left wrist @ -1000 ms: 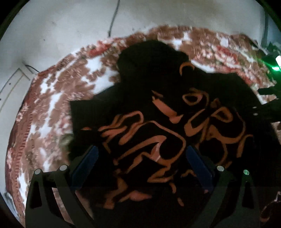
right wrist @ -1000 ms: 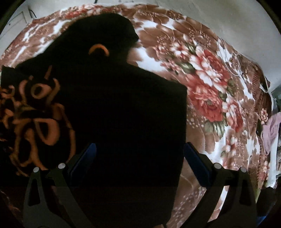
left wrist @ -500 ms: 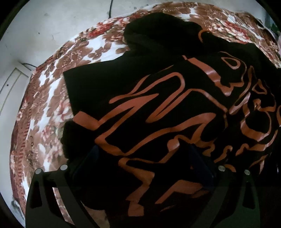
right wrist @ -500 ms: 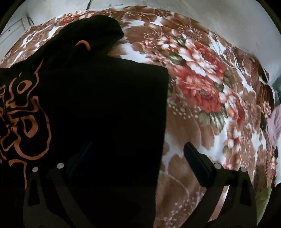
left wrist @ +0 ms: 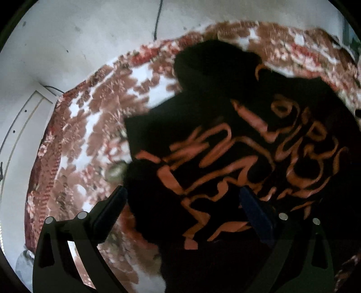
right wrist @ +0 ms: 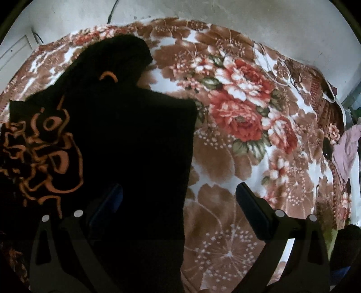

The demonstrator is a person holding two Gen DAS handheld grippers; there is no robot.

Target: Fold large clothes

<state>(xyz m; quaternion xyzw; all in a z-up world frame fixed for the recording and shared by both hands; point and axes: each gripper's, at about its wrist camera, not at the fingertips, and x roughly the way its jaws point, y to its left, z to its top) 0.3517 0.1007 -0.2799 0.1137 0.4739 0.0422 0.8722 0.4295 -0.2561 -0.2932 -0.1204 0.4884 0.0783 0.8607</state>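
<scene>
While blurred, seemingly | black hoodie (left wrist: 225,139) flat | floral blanket (right wrist: 237,157)

Floral blanket (right wrist: 237,126), pale wall (right wrist: 203,9)

A home bedroom: a bed under a floral blanket (right wrist: 237,117), plain white wall (right wrist: 225,13), pink clothing (right wrist: 347,153) heaped aside.

That floral blanket (right wrist: 237,126) covers the whole bed, brown leaves on white with big red and pink blooms (peonies or roses, can't tell). A thin white cord (right wrist: 270,67) snakes over its far side. Pinkish-purple cloth (right wrist: 347,153) is bunched at the right edge. Pale wall (left wrist: 90,33) behind, with a dark cable (left wrist: 158,18) hanging down it.
</scene>
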